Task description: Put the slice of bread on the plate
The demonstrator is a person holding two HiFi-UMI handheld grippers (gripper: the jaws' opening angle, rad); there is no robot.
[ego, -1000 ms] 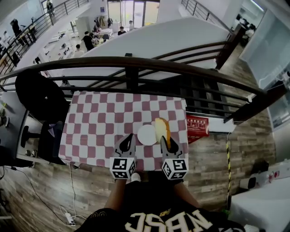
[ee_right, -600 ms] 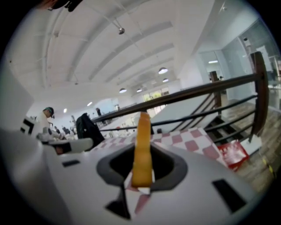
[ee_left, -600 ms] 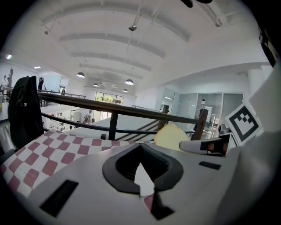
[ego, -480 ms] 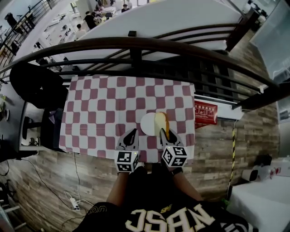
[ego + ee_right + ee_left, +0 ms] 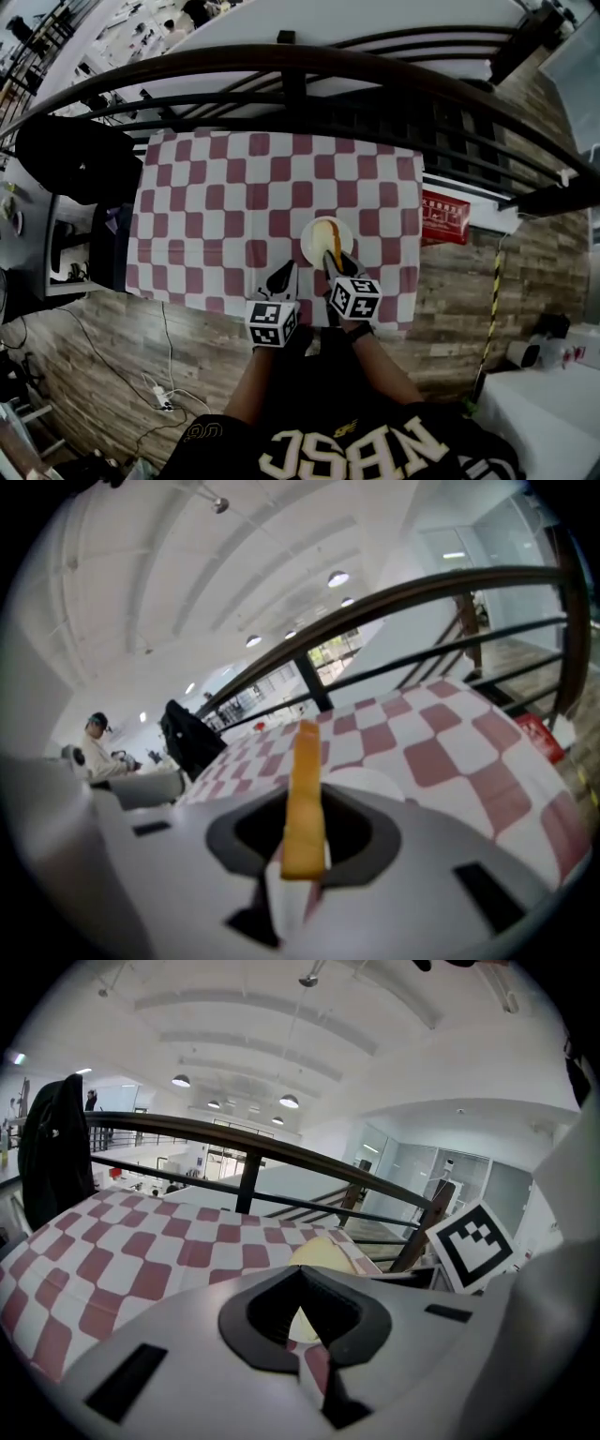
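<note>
A white plate (image 5: 313,246) sits near the front right of the red-and-white checkered table (image 5: 216,202). My right gripper (image 5: 332,262) is shut on a yellow slice of bread (image 5: 324,232) and holds it on edge over the plate. In the right gripper view the bread (image 5: 304,789) stands upright between the jaws, with the plate (image 5: 380,783) just behind it. My left gripper (image 5: 283,274) hovers over the cloth left of the plate, jaws together and empty. From the left gripper view the bread (image 5: 323,1252) shows to the right ahead.
A dark metal railing (image 5: 281,70) runs along the table's far side. A black chair with a dark jacket (image 5: 75,164) stands at the table's left end. A red sign (image 5: 442,218) lies on the wooden floor to the right. My body is close to the front edge.
Both grippers have come down toward the table. The right one has carried the bread from beside the plate to over it, and the left has sunk beside it.
</note>
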